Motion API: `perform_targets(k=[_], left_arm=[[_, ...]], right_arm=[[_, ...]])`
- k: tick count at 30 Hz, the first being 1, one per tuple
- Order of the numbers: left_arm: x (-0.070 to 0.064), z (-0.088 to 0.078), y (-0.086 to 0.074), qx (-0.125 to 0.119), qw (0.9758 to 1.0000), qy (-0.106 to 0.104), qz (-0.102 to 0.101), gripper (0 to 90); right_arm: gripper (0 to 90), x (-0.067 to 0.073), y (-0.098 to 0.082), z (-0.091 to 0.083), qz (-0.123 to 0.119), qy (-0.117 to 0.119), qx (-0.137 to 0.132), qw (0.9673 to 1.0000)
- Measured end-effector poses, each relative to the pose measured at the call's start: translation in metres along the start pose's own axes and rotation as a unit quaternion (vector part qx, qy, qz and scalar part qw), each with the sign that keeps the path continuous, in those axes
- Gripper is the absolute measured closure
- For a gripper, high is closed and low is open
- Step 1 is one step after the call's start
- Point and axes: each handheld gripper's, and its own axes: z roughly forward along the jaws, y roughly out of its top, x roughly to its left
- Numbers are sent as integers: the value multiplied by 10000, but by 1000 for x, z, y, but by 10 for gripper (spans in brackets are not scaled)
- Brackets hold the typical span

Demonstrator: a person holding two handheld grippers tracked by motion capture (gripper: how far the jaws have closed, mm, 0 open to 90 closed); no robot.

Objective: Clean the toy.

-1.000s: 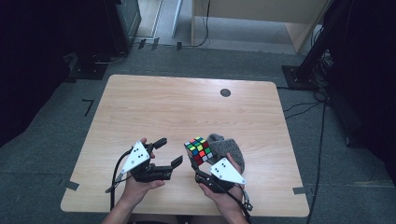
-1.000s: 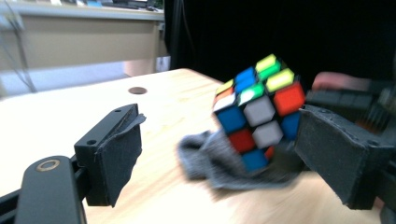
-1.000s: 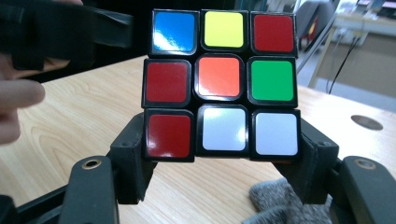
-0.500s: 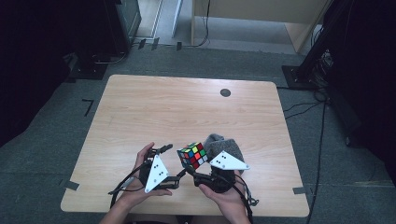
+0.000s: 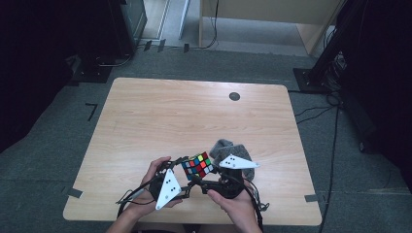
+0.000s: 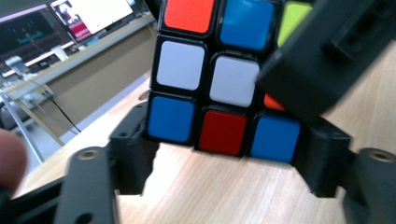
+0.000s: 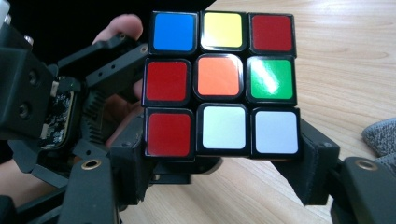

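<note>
Your left gripper (image 5: pixel 187 171): jaws just closed onto the multicoloured plastic puzzle cube (image 5: pixel 197 165), clamping its lowest layer. Your right gripper (image 5: pixel 206 180): jaws pressed on the same cube, held above the near edge of the pale wooden table (image 5: pixel 160 116). Grey cloth (image 5: pixel 228 149): at the cube's 2 o'clock, on the table.

A high camera looks down on the pale wooden table (image 5: pixel 194 116); both gripper cameras closely share the multicoloured puzzle cube (image 6: pixel 219 79).
</note>
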Motion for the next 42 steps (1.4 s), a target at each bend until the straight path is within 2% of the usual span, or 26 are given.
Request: perform_targets(k=[2,4,6,9,14,18,19,20,21,22,23,24,25,27,29,31,33,34,35,37,38,40,42], left_arm=[[1,1,1,57,9999,-45,-134,336],[0,2,0,72,9998,-118,-170,337],[0,2,-1,90,9997,-131,-197,337],[4,1,-1,73,9994,-125,-317,339],[13,-2,-4,88,9980,-86,-618,339],[24,-4,-9,158,9955,53,-935,339],[28,-5,-9,161,9947,59,-1013,339],[30,-6,-10,157,9937,60,-1107,339],[33,-7,-11,155,9926,26,-1203,340],[35,-8,-12,148,9919,28,-1263,340],[37,-8,-12,149,9912,30,-1316,340],[38,-9,-13,145,9902,-4,-1387,340],[39,-9,-13,133,9895,-11,-1443,339],[41,-9,-13,129,9877,-113,-1557,339],[42,-10,-13,115,9862,-192,-1638,339],[45,-10,-14,74,9837,-295,-1774,339],[48,-11,-15,49,9810,-347,-1908,339],[49,-11,-16,35,9802,-342,-1950,339],[50,-11,-16,27,9794,-347,-1991,339],[51,-12,-16,37,9793,-341,-1996,339],[50,-12,-16,48,9797,-335,-1978,339],[49,-11,-15,92,9805,-318,-1935,340],[48,-10,-15,106,9805,-343,-1934,340]], right_arm=[[339,-4,1,-1,125,122,4,9998],[328,-8,1,0,205,194,50,9996],[279,-10,0,2,236,209,145,9994],[229,-14,1,1,326,226,99,9992],[188,-17,4,-5,208,255,-169,9993],[166,-23,9,-16,324,407,-544,9972],[172,-26,10,-20,350,374,-696,9963],[198,-29,10,-24,343,236,-849,9955],[250,-31,10,-27,281,-16,-1007,9945],[273,-35,8,-28,154,-325,-1048,9938],[281,-38,6,-25,-107,-732,-944,9928],[283,-42,2,-19,-448,-1259,-711,9885],[279,-47,-3,-12,-750,-1743,-433,9809],[266,-60,-16,4,-990,-2154,20,9715],[247,-69,-27,17,-1102,-2691,461,9557],[264,-75,-33,25,-1147,-2955,694,9459],[311,-79,-36,27,-1197,-3126,790,9390],[324,-82,-38,28,-1202,-3177,849,9367],[329,-85,-39,28,-1169,-3199,903,9359],[356,-91,-42,28,-1044,-3151,897,9390],[404,-93,-42,27,-987,-3151,833,9402],[549,-94,-43,25,-1031,-3267,774,9363],[677,-96,-44,23,-1066,-3286,714,9357]])
